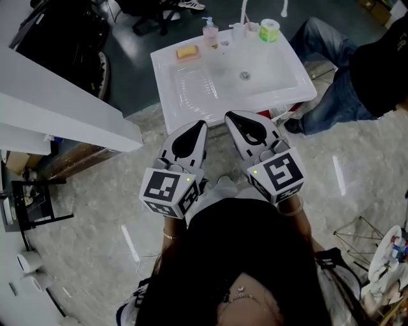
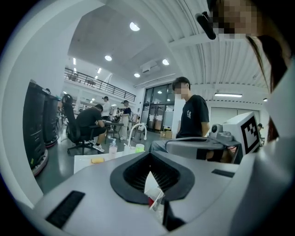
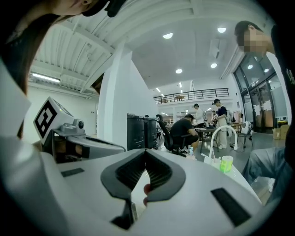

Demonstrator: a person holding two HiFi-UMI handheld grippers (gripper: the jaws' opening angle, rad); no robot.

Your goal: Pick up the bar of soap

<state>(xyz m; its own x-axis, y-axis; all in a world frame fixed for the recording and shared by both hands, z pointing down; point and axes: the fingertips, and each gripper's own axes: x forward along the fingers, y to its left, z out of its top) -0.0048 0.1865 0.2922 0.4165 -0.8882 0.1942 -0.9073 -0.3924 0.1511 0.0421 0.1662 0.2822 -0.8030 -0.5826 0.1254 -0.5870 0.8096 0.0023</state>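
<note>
An orange bar of soap [image 1: 187, 53] lies on the back left corner of the white sink [image 1: 191, 95]; in the left gripper view the soap [image 2: 97, 160] shows small and far off. My left gripper [image 1: 199, 125] and my right gripper [image 1: 231, 116] hang side by side just short of the sink's front edge, well apart from the soap. Both point toward the sink. The jaws of each are shut with nothing between them, as the left gripper [image 2: 150, 156] and right gripper [image 3: 145, 153] show in their own views.
A pink pump bottle [image 1: 210, 30], a white tap [image 1: 244, 11] and a green cup [image 1: 269, 30] stand along the sink's back edge. A seated person in jeans [image 1: 338, 95] is close to the sink's right side. A white counter [image 1: 64, 108] runs at the left.
</note>
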